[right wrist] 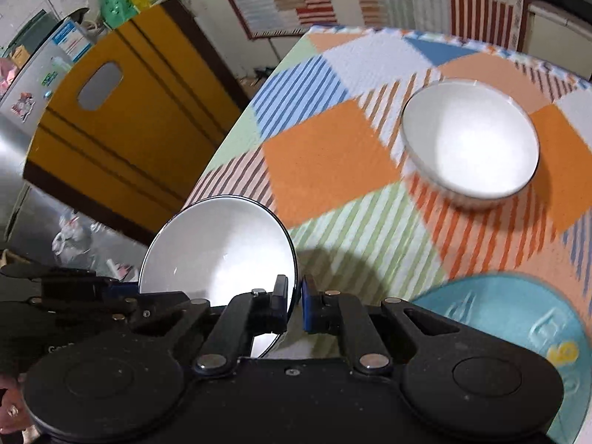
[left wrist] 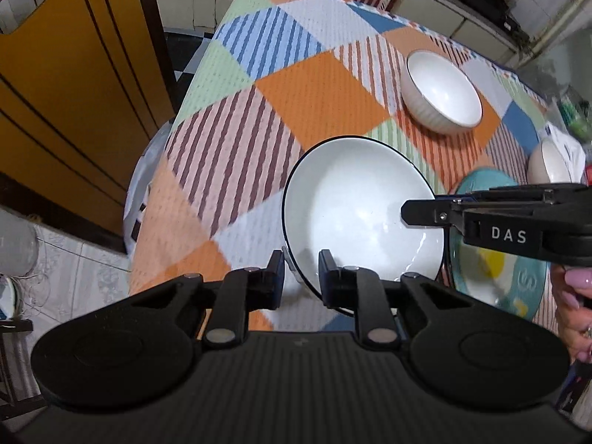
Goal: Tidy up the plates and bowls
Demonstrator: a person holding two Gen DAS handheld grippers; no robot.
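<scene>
A white plate with a thin black rim (left wrist: 355, 207) is hanging tilted above the patchwork cloth, its near edge and its right edge each being pinched. A white ribbed bowl (left wrist: 440, 92) is sitting upright farther back on an orange patch, well apart from it. A teal plate (left wrist: 525, 288) is lying flat just beside it.
</scene>
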